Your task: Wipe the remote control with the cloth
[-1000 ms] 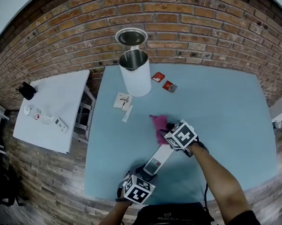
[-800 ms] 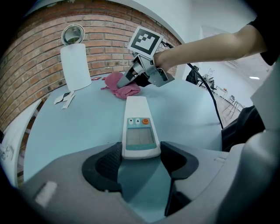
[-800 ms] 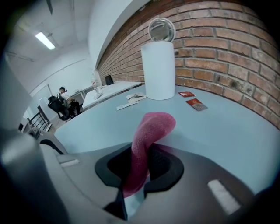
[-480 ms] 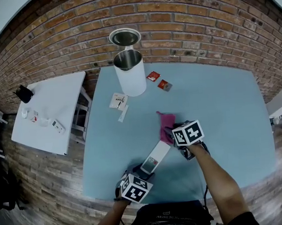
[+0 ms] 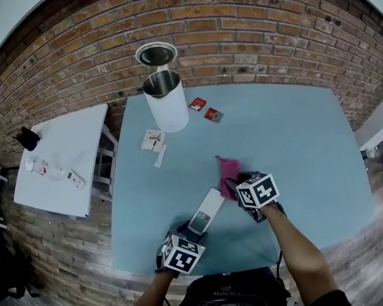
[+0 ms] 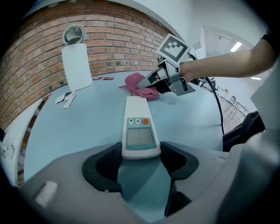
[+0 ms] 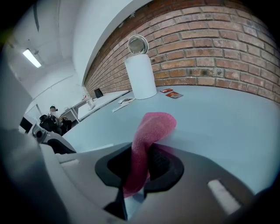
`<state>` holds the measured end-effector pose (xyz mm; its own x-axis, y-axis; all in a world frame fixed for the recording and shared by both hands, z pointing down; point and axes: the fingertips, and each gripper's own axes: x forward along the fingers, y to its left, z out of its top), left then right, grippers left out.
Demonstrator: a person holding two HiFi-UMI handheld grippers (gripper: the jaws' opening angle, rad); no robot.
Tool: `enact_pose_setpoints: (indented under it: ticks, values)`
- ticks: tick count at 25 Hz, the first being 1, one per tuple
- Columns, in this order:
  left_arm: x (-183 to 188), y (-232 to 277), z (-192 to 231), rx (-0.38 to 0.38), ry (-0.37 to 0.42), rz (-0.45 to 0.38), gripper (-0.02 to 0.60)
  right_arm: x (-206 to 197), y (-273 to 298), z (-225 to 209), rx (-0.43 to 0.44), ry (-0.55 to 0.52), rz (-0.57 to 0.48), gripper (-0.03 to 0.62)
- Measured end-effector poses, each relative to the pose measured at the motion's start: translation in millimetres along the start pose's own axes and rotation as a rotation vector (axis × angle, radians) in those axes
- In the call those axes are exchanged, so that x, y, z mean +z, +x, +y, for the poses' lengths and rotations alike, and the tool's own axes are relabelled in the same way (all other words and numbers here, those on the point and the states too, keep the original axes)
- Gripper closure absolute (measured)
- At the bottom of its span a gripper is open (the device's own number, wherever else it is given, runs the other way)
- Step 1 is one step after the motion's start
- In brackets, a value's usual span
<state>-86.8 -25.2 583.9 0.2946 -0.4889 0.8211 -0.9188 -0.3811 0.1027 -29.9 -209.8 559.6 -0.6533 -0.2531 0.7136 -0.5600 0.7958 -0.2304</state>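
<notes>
Left claw (image 6: 141,164) pinches the near end of the white remote control (image 6: 139,127). The remote lies on the blue bench (image 5: 292,132), its far end angled right. Right claw (image 7: 140,164) is clamped on the pink cloth (image 7: 146,131), which is bunched on the bench just beyond the remote's far end.

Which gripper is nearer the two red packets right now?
Right. The right gripper, jaws shut on the pink cloth, is mid-table, toward the red packets; the left gripper is back at the near edge, gripping the remote control.
</notes>
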Motion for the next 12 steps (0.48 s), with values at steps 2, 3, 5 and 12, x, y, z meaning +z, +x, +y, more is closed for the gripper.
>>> enact_pose_setpoints:
  ticks: [2,3,5,12]
  values:
    - [0,0,0,0.004,-0.003,-0.005,0.313,-5,-5,-1,-0.010,0.009,-0.003,0.523]
    - [0,0,0,0.005,-0.005,-0.009,0.313,-7,-8,-1,-0.012,0.019,-0.008,0.523]
    - [1,0,0,0.008,-0.009,-0.017,0.313,-8,-17,-5,-0.034,0.047,-0.031,0.523]
    - [1,0,0,0.012,-0.011,-0.023,0.313,-10,-28,1,-0.126,0.108,-0.139,0.523]
